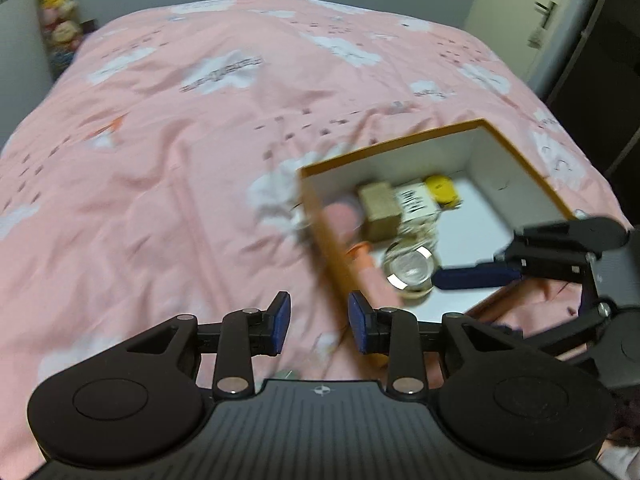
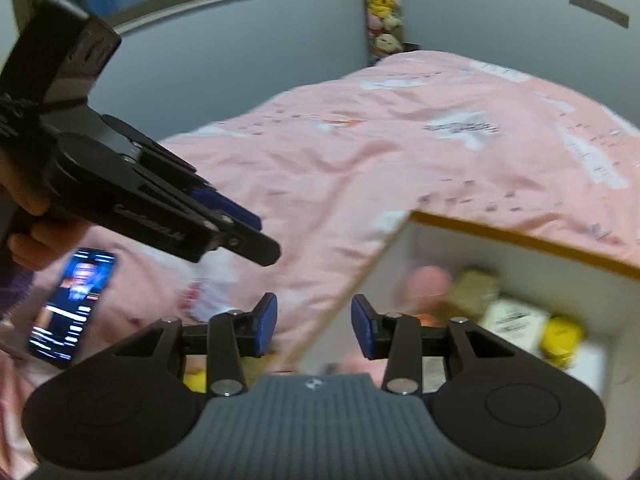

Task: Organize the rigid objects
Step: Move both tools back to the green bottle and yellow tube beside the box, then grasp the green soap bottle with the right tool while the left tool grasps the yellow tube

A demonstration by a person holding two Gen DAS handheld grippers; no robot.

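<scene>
1. Pink bedding printed with white clouds covers the bed [image 1: 180,152], which carries everything; grey walls, a door and a stack of plush toys [image 2: 382,8] stand behind it.
2. One open box [image 1: 516,168], orange outside and white inside, rests on the bed and serves as the landmark.
3. Inside the box, counted from the left wrist view: one tan block [image 1: 380,210], one white labelled packet [image 1: 416,202], one yellow item [image 1: 442,190], one clear glass jar [image 1: 410,270], and one pink item [image 1: 340,216] against the near-left wall. All are smeared by motion blur, so details are unreadable.
4. One left tool [image 1: 319,324] hovers just outside the box's near-left corner, fingers spread and gripping nothing.
5. One right tool [image 2: 314,328] straddles the box's left wall from above, fingers parted and empty. In the left view it enters at the box's right side, cut off by the frame edge.
6. One lit phone [image 2: 72,304] lies on the bed, well left of the box, partly cut off.
7. Yellow and pink shapes beneath the right tool are mostly hidden.
</scene>
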